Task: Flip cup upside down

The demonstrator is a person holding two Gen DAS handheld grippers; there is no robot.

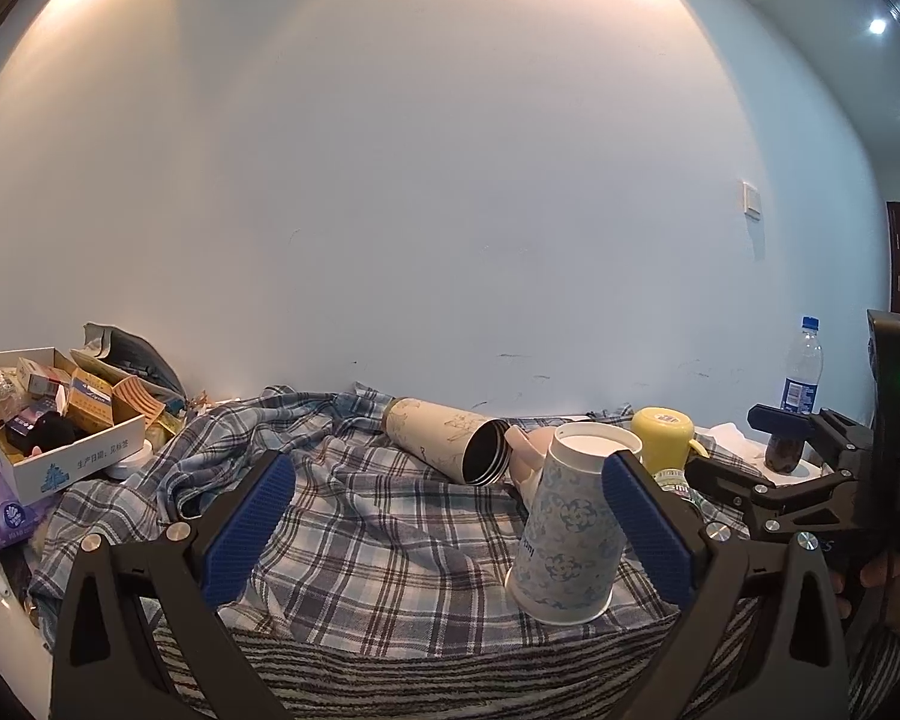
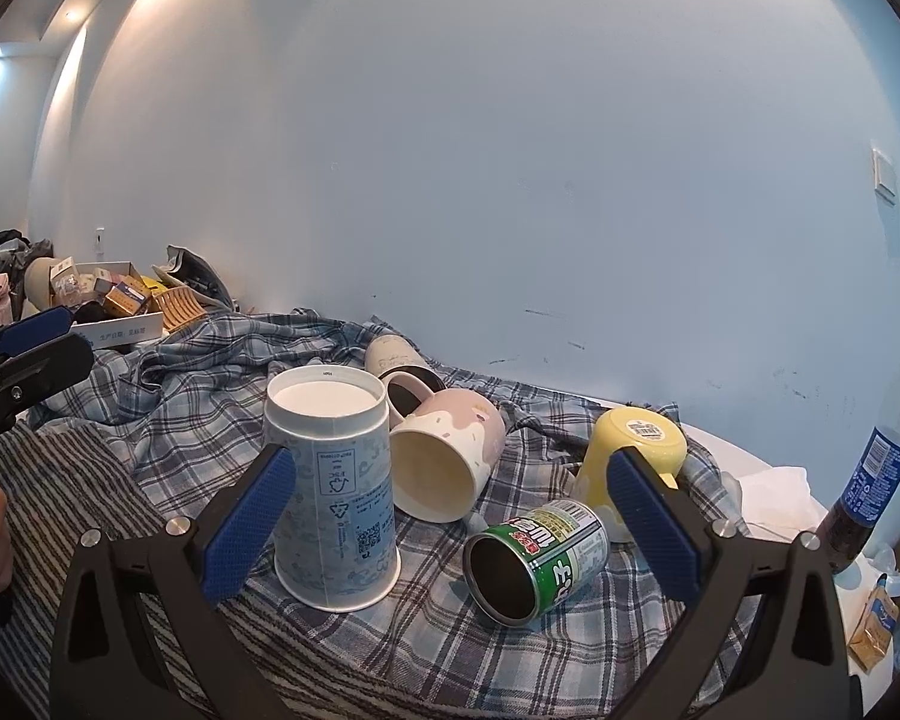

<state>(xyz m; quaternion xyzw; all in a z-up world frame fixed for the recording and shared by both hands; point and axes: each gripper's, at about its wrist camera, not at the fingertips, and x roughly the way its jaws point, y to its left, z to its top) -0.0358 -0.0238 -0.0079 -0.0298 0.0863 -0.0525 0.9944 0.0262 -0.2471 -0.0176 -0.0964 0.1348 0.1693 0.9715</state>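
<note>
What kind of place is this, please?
Probably a room in a home: a cluttered surface against a plain wall, covered with a plaid cloth, with an upside-down paper cup, a pink mug and a box of medicine packets.

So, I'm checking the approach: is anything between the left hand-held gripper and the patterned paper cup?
Nothing visible. The patterned paper cup stands base-up on the plaid cloth, already between the open fingers of the left hand-held gripper and close to its right finger. The thermos lies farther back.
</note>
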